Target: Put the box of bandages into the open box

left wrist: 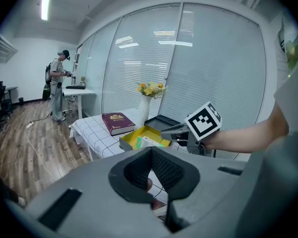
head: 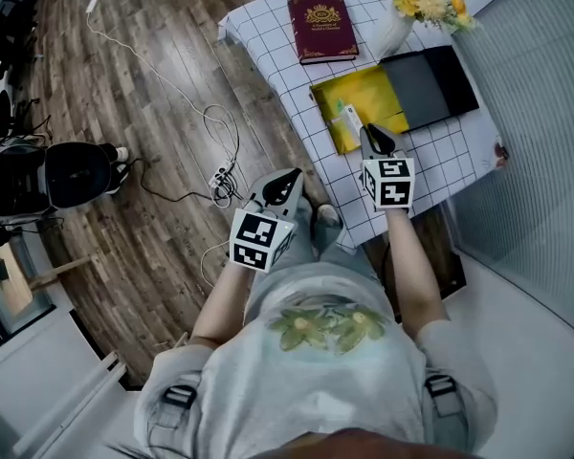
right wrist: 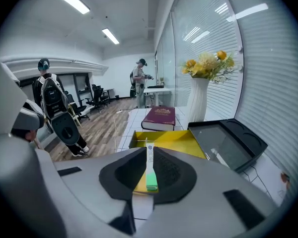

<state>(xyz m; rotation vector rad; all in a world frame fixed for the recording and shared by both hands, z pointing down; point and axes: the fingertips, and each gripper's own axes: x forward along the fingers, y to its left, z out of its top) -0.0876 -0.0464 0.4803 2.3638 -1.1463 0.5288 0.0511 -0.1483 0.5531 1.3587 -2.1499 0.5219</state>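
The open box (head: 375, 95) is yellow inside and lies on the checked table (head: 268, 41); it also shows in the left gripper view (left wrist: 134, 134) and right gripper view (right wrist: 171, 139). My right gripper (head: 370, 138) hovers at the open box's near edge, shut on the box of bandages (head: 349, 122), a thin white and green carton seen edge-on between its jaws (right wrist: 150, 168). From the left gripper view, that carton (left wrist: 150, 142) sits just over the yellow box. My left gripper (head: 288, 185) hangs off the table's near-left side, shut and holding nothing.
A black lid (head: 432, 80) lies right of the yellow box. A maroon book (head: 322, 27) and a white vase of yellow flowers (head: 416, 6) stand farther back. Cables trail over the wood floor (head: 153, 84). A glass wall (head: 545, 113) runs along the right.
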